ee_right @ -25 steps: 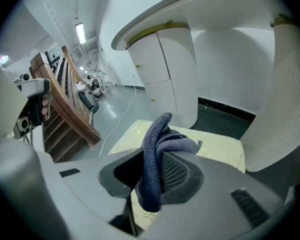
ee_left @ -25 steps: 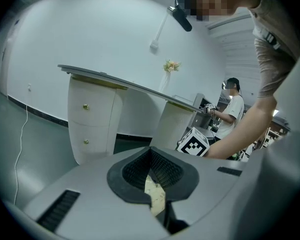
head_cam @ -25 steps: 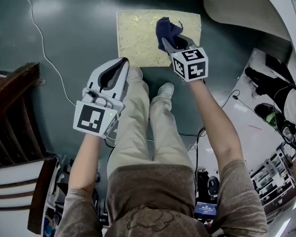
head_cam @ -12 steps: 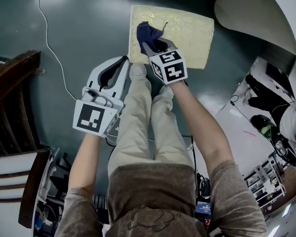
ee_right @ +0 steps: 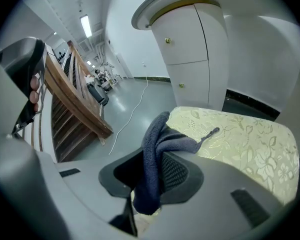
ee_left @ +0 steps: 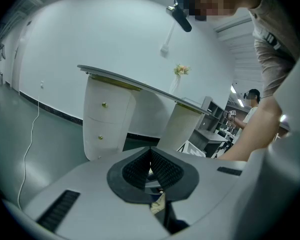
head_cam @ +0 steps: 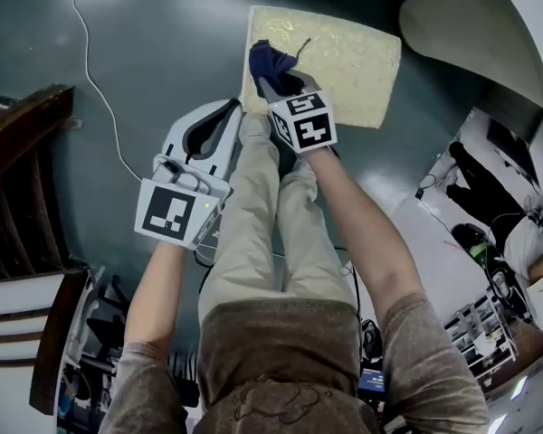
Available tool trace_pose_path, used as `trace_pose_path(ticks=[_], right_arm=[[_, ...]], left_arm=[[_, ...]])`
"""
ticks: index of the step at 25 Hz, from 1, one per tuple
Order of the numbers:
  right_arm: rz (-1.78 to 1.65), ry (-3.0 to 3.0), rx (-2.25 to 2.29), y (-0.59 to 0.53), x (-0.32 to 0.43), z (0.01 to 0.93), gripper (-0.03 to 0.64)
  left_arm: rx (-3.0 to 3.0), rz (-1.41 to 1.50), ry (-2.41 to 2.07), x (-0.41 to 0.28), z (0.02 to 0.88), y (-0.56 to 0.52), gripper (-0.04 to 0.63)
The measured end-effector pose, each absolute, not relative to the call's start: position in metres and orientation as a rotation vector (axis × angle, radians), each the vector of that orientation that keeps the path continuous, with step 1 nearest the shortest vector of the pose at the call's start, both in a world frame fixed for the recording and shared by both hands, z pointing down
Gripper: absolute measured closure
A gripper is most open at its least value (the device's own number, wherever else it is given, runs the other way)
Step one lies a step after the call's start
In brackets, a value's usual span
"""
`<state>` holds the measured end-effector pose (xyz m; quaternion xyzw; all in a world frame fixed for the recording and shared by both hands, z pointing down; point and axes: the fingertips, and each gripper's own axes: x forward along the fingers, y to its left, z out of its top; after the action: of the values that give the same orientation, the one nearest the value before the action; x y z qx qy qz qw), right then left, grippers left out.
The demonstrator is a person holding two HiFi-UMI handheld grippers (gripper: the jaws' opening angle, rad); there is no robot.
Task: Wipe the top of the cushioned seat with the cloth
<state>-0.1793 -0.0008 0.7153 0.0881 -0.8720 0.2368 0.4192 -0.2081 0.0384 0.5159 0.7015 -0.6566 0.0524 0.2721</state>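
Cloth (ee_right: 155, 144) is clamped between my right gripper's (ee_right: 149, 181) fingers, bunched beyond their tips over the cushioned seat (ee_right: 250, 139). Only its own view shows my left gripper's (ee_left: 151, 168) fingers together.

Clothing: brown short-sleeved T-shirt (head_cam: 281, 351) with a faint line drawing on the chest. Sleeve (head_cam: 427, 355) is loose and wrinkled. Khaki trousers (head_cam: 253, 233), creased along the legs. Pale shoe (head_cam: 252, 127) shows past one hem.

Left tongs (head_cam: 224, 114): light grey moulded shell with a black inset on top. White marker cube (head_cam: 175, 213) bears a black square pattern.

Right tongs (head_cam: 276, 84): same grey shell. Its marker cube (head_cam: 303, 122) has black-and-white squares on each visible face.

Pads (ee_left: 165, 169): black, fine crosshatch texture, in a dark surround. A dark slotted vent (ee_left: 60, 209) is set in the casing.
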Motion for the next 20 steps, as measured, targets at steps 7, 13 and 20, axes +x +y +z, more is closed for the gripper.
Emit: trace_pose_path(ticks=[7, 13, 20], right_arm=[[0.592, -2.186, 0.234, -0.006, -0.176, 0.718, 0.518], [0.586, -2.182, 0.260, -0.014, -0.169, 0.720, 0.518], [0.563, -2.171, 0.298, -0.040, -0.129, 0.719, 0.518]], left_arm=[[1.899, 0.144, -1.755, -0.205, 0.517, 0.038, 0.578], [1.903, 0.127, -1.733, -0.202, 0.520, 0.035, 0.578], [1.935, 0.133, -1.700, -0.181, 0.515, 0.025, 0.578]])
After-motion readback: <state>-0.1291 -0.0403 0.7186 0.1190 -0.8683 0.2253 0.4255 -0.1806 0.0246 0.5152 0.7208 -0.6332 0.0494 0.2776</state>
